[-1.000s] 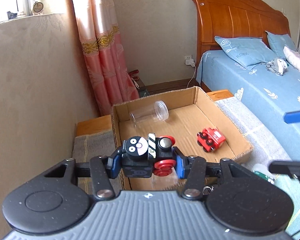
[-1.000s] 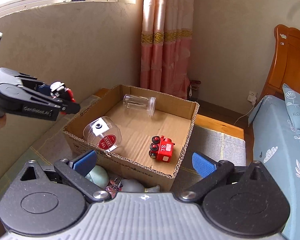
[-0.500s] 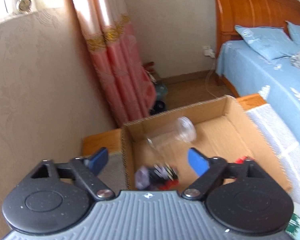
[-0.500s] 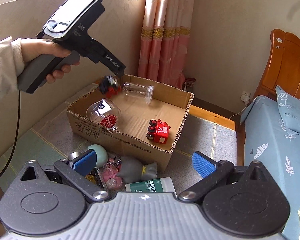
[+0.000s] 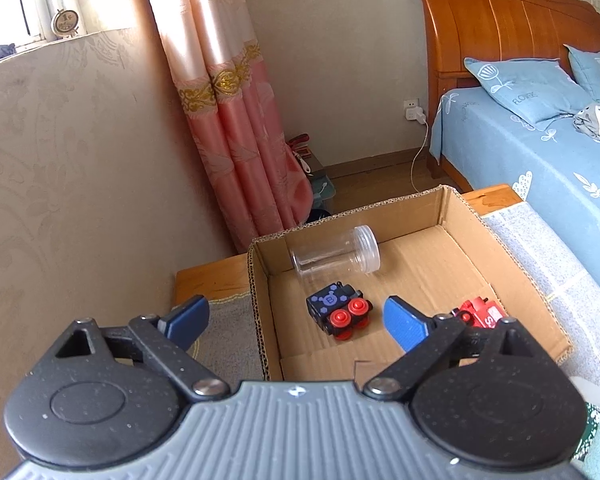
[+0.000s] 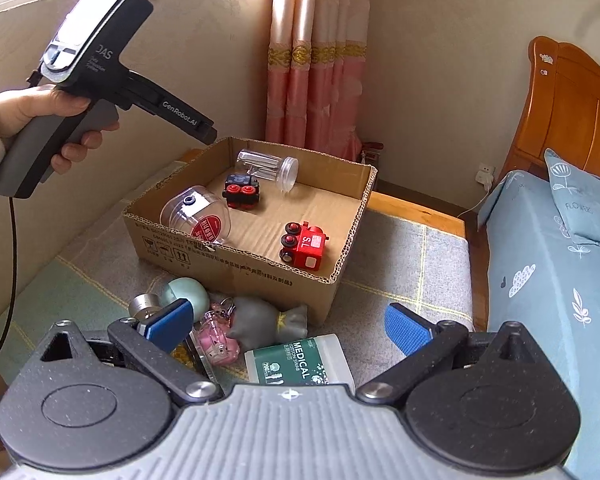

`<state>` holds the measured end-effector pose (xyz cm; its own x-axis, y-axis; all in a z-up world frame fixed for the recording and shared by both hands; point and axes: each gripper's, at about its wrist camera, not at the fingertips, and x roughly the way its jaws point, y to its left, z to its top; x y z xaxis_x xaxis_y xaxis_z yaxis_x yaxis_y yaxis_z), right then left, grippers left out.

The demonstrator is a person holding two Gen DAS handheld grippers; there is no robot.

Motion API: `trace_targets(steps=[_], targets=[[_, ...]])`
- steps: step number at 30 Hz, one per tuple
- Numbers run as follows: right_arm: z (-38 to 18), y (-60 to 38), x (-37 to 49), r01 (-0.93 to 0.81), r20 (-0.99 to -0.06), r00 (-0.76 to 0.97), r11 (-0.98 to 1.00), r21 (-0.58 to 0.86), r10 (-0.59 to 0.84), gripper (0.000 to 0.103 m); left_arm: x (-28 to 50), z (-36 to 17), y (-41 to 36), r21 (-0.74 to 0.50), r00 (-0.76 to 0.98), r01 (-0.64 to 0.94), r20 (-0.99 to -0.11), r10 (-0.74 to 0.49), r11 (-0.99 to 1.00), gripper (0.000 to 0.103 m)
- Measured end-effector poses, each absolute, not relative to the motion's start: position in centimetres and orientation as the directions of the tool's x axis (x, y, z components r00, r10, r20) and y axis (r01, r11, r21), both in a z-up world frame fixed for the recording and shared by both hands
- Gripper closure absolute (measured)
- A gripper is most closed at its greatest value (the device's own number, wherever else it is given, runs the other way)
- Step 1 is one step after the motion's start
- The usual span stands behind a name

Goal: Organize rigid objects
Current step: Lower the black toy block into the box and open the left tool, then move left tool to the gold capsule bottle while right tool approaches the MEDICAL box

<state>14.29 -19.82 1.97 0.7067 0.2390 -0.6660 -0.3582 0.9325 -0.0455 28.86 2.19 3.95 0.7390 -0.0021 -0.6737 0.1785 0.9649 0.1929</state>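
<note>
A dark blue toy train with red wheels [image 5: 338, 312] lies on its side on the floor of the cardboard box [image 5: 260, 300], near a clear jar [image 5: 334, 258]. My left gripper [image 5: 294, 318] hovers above it, jaws opening, nothing between the pads. In the right wrist view the same train [image 6: 242, 192] lies between the jar [image 6: 268, 168] and a domed clear container [image 6: 196, 216]; a red toy train [image 6: 304, 246] stands at the box's right. My right gripper [image 6: 286, 320] is open over loose items in front of the box.
In front of the box lie a teal ball [image 6: 186, 294], a grey soft figure [image 6: 260, 320], a pink keychain [image 6: 216, 338] and a cotton swab box [image 6: 300, 364]. A bed [image 6: 548, 264] runs along the right, with a wall and a curtain [image 6: 316, 80] behind.
The left gripper opened and let go of the dark blue train, which now lies in the box. The right gripper drew back, bringing the loose items into view.
</note>
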Motion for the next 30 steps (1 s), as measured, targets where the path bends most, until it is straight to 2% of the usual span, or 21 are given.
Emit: trace_targets(steps=[8, 15, 19, 25, 30], targets=[[-0.5, -20.1, 13.7, -0.311, -0.674, 0.708, 0.950, -0.031, 0.210, 0.000, 24.2, 3.6, 2.3, 0.169, 0.766, 0.158, -0.643, -0.013, 0.973, 0.003], [-3.8, -20.4, 12.6, -0.262, -0.709, 0.674, 0.964, 0.036, 0.209, 0.000, 20.1, 1.0, 2.4, 0.078, 0.742, 0.177, -0.665, -0.082, 0.981, 0.003], [-5.4, -20.5, 12.2, -0.227, -0.735, 0.654, 0.973, 0.035, 0.179, 0.000, 18.2, -0.5, 1.8, 0.069, 0.736, 0.205, -0.668, -0.107, 0.976, 0.003], [-6.8, -21.1, 11.8, -0.201, -0.759, 0.625, 0.977, 0.070, 0.183, 0.000, 16.0, -2.9, 0.3, 0.023, 0.680, 0.325, -0.700, -0.217, 0.946, 0.003], [-7.0, -21.3, 11.8, -0.187, -0.760, 0.622, 0.979, 0.086, 0.186, 0.000, 17.4, -4.5, -0.3, 0.012, 0.660, 0.299, -0.725, -0.198, 0.954, 0.003]])
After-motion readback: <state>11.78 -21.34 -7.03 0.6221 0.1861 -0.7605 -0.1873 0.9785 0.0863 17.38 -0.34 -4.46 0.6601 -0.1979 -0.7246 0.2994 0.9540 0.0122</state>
